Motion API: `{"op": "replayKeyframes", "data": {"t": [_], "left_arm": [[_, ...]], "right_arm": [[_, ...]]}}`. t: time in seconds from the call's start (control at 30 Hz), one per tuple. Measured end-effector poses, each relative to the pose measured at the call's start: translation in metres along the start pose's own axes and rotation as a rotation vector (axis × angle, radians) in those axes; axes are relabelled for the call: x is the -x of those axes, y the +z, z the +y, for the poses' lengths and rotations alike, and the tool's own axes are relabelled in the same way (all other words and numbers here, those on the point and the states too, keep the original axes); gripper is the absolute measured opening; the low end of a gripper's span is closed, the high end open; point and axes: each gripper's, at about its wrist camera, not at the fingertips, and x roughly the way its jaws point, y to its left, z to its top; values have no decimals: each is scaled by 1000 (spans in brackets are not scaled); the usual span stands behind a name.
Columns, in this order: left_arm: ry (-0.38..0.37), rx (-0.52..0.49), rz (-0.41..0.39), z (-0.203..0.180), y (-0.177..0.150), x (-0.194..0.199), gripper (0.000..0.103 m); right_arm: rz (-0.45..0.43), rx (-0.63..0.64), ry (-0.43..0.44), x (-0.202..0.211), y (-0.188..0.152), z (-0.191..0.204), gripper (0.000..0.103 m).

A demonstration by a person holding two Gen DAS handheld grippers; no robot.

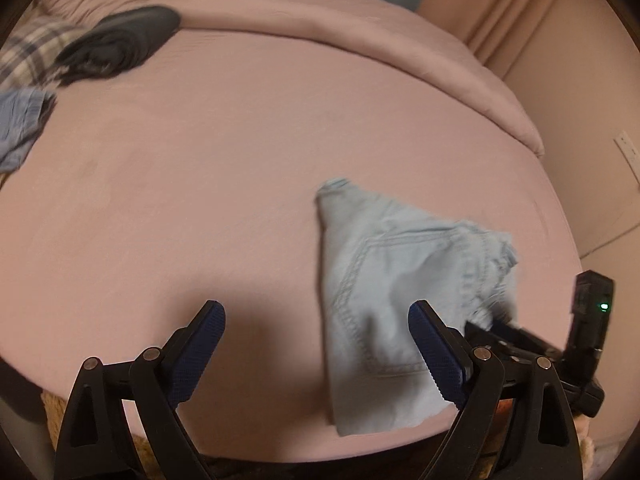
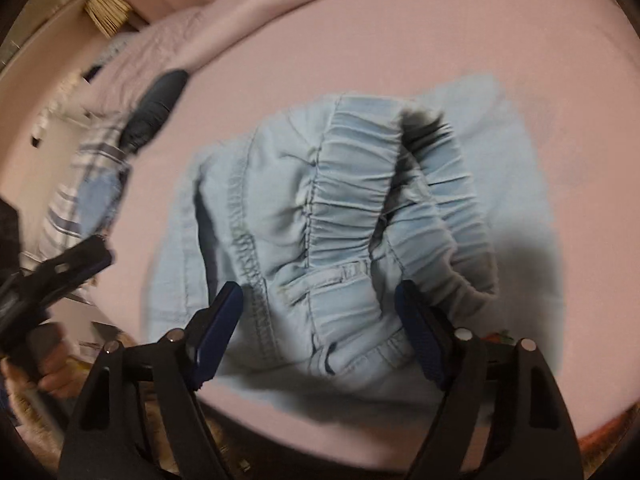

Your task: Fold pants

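Light blue pants [image 1: 396,292] lie bunched on the pink bed near its front edge. In the right wrist view the pants [image 2: 344,216] show their gathered elastic waistband, which stands open toward the camera. My left gripper [image 1: 316,320] is open and empty, just left of the pants. My right gripper [image 2: 320,304] is open, with its fingers on either side of the waistband area, just above the cloth. The right gripper also shows at the right in the left wrist view [image 1: 492,328], with its tips at the pants' right side. The left gripper shows at the far left in the right wrist view [image 2: 76,264].
The pink bed sheet [image 1: 224,168] fills most of the view. A dark folded garment [image 1: 120,40], a plaid cloth [image 1: 32,56] and a blue cloth [image 1: 20,124] lie at the far left. A rolled pink duvet [image 1: 400,44] runs along the back. The wall is to the right.
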Motion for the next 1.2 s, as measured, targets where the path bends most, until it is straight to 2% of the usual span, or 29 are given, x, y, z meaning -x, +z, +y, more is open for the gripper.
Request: {"op": "replayKeyframes", "data": {"t": [0.03, 0.07, 0.1, 0.17, 0.23, 0.33, 0.37, 0.43, 0.5, 0.53, 0.67, 0.7, 0.73, 0.77, 0.83, 0.9, 0.97, 1.03, 1.07, 1.1, 1.17, 1.2], "left_arm": [[-1, 10, 5, 2, 0, -2, 92], [-1, 25, 11, 5, -1, -5, 92], [-1, 29, 15, 7, -3, -4, 92], [-7, 23, 22, 4, -4, -5, 92], [-23, 4, 24, 2, -5, -2, 92], [-47, -27, 36, -4, -9, -5, 92], [-58, -32, 49, -7, -11, -9, 92], [-77, -36, 76, -8, -17, -20, 92], [-88, -39, 123, -10, -22, -33, 92], [-85, -36, 139, -10, -23, -38, 92], [-100, -29, 136, -8, -28, -42, 92], [-100, -30, 134, -8, -29, -42, 92], [-101, -30, 134, -8, -29, -41, 92], [-102, -32, 132, -7, -29, -40, 92], [-102, -32, 132, -11, -25, -39, 92], [-102, -35, 130, -13, -25, -37, 92], [-101, -35, 135, -12, -28, -35, 92], [-104, -36, 137, -14, -26, -33, 92], [-104, -37, 138, -14, -26, -32, 92], [-104, -39, 138, -15, -26, -31, 92], [-104, -42, 135, -15, -26, -29, 92], [-103, -44, 132, -16, -25, -27, 92]], "right_arm": [[-1, 35, -28, 1, 0, 5, 76], [-9, 47, -47, -1, 4, 8, 68], [-25, 65, -74, 1, 5, 10, 33], [-29, 56, -72, 12, 12, 10, 31], [-138, 86, -116, 47, 13, 17, 30], [-212, 92, -99, 82, 11, 15, 30], [-208, 87, -105, 86, 10, 11, 30], [-190, 100, -173, 77, 7, 3, 30], [-84, 92, -245, 43, 3, -11, 31], [-37, 75, -234, 28, 0, -19, 34], [-36, 43, -208, 30, 6, -27, 46], [-47, 31, -190, 36, 9, -30, 56], [-59, 22, -181, 42, 10, -32, 69], [-81, 11, -174, 50, 14, -36, 74], [-108, 3, -159, 62, 20, -43, 79], [-100, -21, -116, 57, 28, -53, 83], [-59, -50, -39, 40, 26, -56, 83], [25, -91, 42, 12, 20, -58, 76], [24, -81, 30, 9, 14, -57, 77], [-15, -38, -6, 4, 13, -50, 75], [-34, 22, -52, 6, 12, -37, 63], [-33, 7, -27, 12, 13, -34, 47]]}}
